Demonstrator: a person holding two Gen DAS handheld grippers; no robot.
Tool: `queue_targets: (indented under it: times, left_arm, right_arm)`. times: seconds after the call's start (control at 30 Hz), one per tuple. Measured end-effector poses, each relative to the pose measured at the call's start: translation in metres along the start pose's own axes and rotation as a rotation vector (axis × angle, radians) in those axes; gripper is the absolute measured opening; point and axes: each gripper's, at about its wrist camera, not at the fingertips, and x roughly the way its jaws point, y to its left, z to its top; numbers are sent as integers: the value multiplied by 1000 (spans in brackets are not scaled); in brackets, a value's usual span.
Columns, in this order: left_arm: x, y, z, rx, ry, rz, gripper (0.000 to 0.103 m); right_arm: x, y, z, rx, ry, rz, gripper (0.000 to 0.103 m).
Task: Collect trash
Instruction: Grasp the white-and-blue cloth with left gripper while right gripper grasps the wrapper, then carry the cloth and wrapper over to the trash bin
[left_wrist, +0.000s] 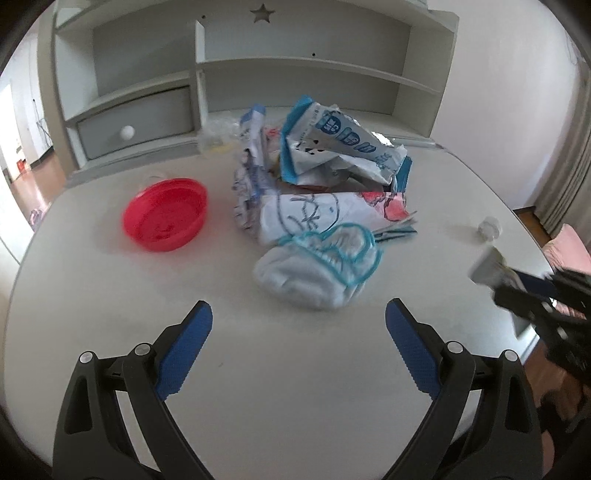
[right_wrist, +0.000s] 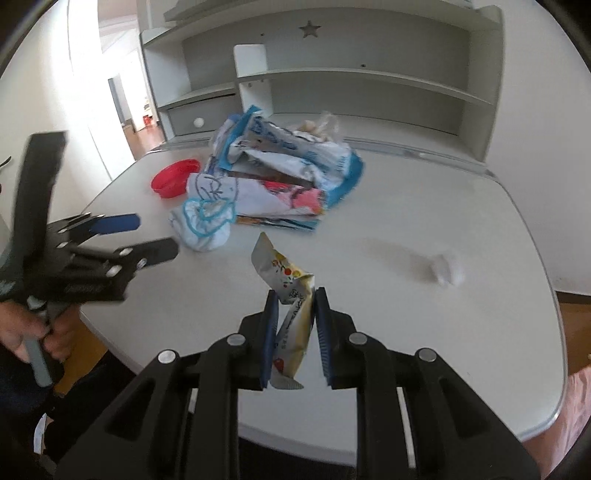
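A heap of crumpled wrappers and bags (left_wrist: 325, 173) lies mid-table, also seen in the right wrist view (right_wrist: 277, 173). A white bag with a turquoise outline (left_wrist: 321, 266) is its nearest piece. My left gripper (left_wrist: 298, 319) is open and empty, just short of that bag; it also shows in the right wrist view (right_wrist: 157, 236). My right gripper (right_wrist: 295, 299) is shut on a yellow and white snack wrapper (right_wrist: 288, 295), held above the table's front part. In the left wrist view it shows at the right edge (left_wrist: 517, 284), blurred.
A red plastic lid (left_wrist: 165, 214) lies left of the heap. A small crumpled white scrap (right_wrist: 445, 271) lies at the table's right. A grey shelf unit with a drawer (left_wrist: 136, 122) stands along the back. The table's front edge (right_wrist: 369, 448) is close below my right gripper.
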Motion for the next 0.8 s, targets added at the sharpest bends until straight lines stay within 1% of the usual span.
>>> queue_targets:
  times: [0.17, 0.23, 0.3, 0.33, 0.37, 0.43, 0.53, 0.63, 0.7, 0.8]
  left_arm:
    - [24, -2, 9, -5, 26, 12, 92]
    - [33, 1, 12, -15, 60, 20, 91]
    - [33, 1, 14, -8, 62, 42, 76]
    - [32, -1, 15, 8, 63, 58, 51]
    - [30, -4, 15, 22, 69, 57, 34]
    - [25, -6, 15, 18, 77, 52, 23]
    - [14, -16, 15, 40, 70, 34, 22]
    - [-5, -32, 20, 65, 23, 16, 21]
    - [-15, -46, 23, 86, -1, -17, 21]
    - [-26, -79, 26, 121, -29, -93, 21]
  right_arm:
    - [-13, -14, -12, 29, -1, -32, 20]
    - [-17, -20, -15, 43, -3, -43, 20]
    - [-21, -26, -18, 56, -4, -53, 20]
    - [-24, -28, -19, 61, -7, -54, 20]
    - [-25, -30, -19, 68, -8, -54, 20]
    - [-31, -35, -20, 83, -16, -59, 20]
    - [-41, -46, -21, 106, -35, -73, 20]
    - [-56, -64, -24, 151, -61, -98, 20]
    - [-67, -81, -28, 190, -79, -127, 20]
    - [-87, -114, -41, 272, -103, -185, 20]
